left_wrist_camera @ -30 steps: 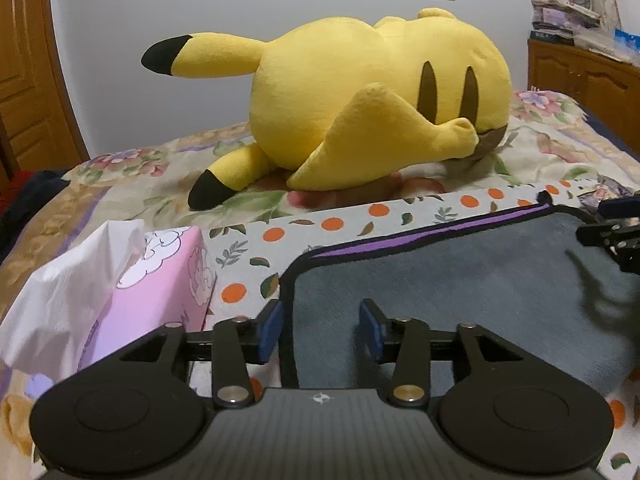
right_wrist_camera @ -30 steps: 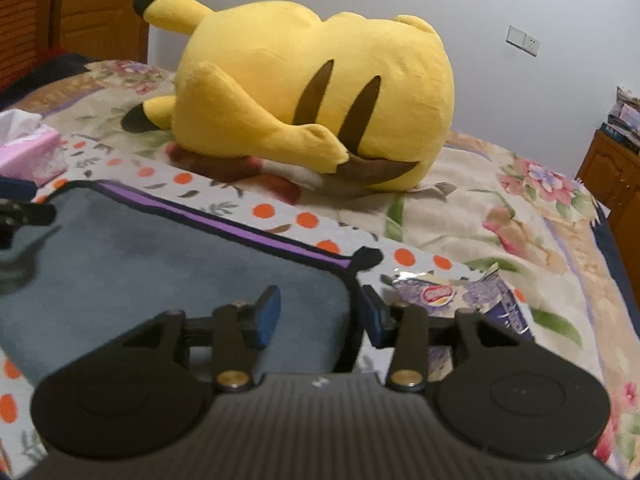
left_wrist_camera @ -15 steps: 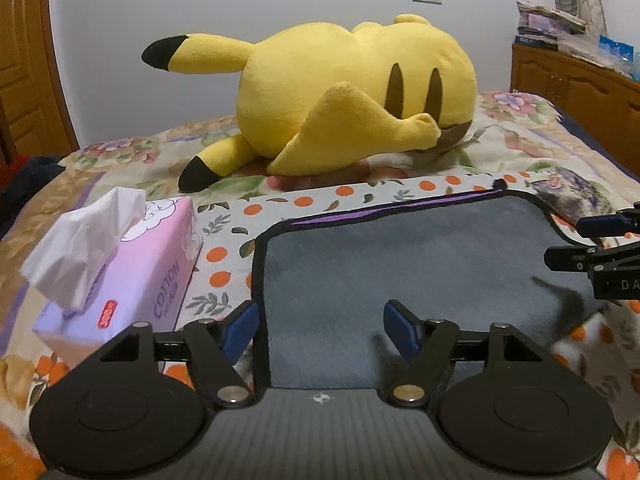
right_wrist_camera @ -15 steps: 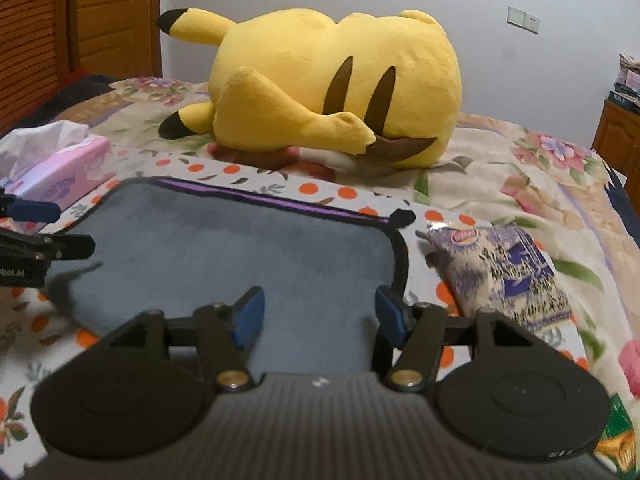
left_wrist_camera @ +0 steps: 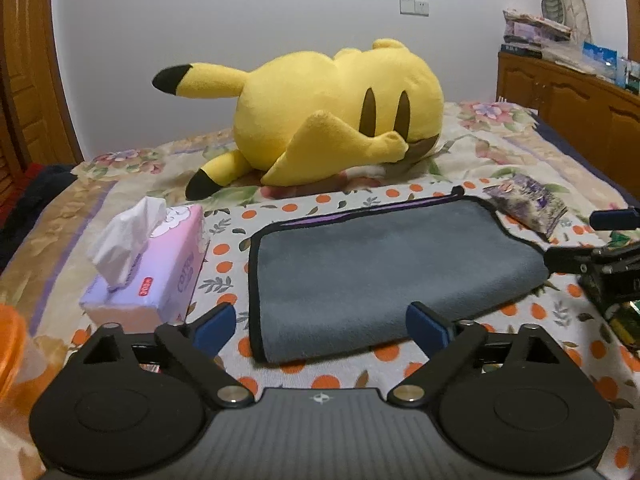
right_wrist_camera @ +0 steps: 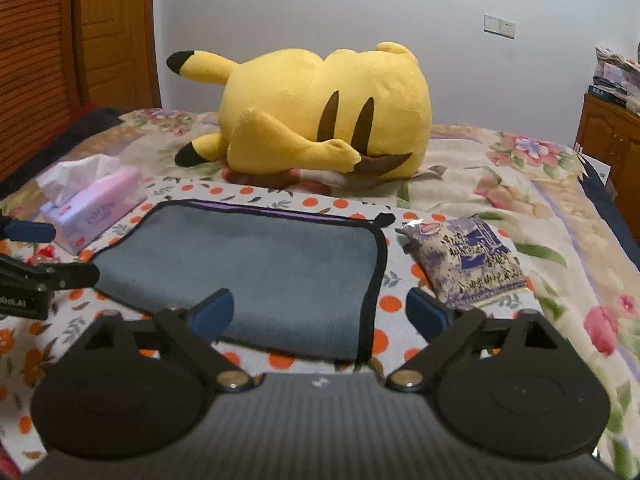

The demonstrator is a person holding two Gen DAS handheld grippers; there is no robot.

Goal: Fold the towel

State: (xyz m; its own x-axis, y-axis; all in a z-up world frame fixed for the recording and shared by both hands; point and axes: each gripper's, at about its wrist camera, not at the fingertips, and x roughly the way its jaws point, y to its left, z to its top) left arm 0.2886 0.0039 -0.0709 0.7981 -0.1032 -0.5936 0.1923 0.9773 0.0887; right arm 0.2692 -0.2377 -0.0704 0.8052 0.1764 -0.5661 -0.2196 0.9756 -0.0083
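Observation:
A grey towel [left_wrist_camera: 384, 264] with black edging and a purple strip along its far edge lies folded flat on the orange-dotted cloth; it also shows in the right wrist view [right_wrist_camera: 256, 268]. My left gripper [left_wrist_camera: 322, 326] is open and empty, just short of the towel's near left corner. My right gripper [right_wrist_camera: 320, 310] is open and empty, just short of the near right corner. Each gripper shows at the edge of the other's view: the right gripper [left_wrist_camera: 600, 256], the left gripper [right_wrist_camera: 36, 272].
A big yellow plush [left_wrist_camera: 332, 108] lies behind the towel. A pink tissue box [left_wrist_camera: 156, 268] stands to the towel's left. A purple snack packet [right_wrist_camera: 464, 260] lies to its right. Wooden cabinets [left_wrist_camera: 572, 108] stand at the far right. An orange object [left_wrist_camera: 8, 336] sits at the left edge.
Both grippers have opened wide and pulled back from the towel. The towel now lies flat, free of both grippers.

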